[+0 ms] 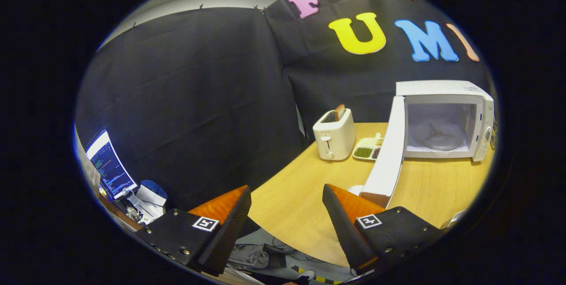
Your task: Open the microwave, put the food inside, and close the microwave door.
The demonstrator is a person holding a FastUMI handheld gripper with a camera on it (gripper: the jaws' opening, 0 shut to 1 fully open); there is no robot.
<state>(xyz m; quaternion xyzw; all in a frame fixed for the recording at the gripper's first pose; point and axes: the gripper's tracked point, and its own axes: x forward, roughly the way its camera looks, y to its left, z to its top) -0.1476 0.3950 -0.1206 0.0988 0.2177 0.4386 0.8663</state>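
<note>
The gripper (286,196) hung with its fingers spread wide and empty over the near edge of the wooden table (300,196). Beyond them, the white microwave (444,119) stood with its door (389,152) swung open, beside a toaster (334,134) and a divided tray of food (368,148).

Gripper (286,196) fingers wide apart — seemingly empty.

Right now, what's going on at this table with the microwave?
A person's handheld tool hangs open near the edge of the wooden table, its fingers apart and gripping nothing. Beyond them the microwave stands with its door swung wide open; the turntable inside looks bare, so the food is not yet in. Next to the door sit a toaster with a slice in it and a small tray of food.
</note>
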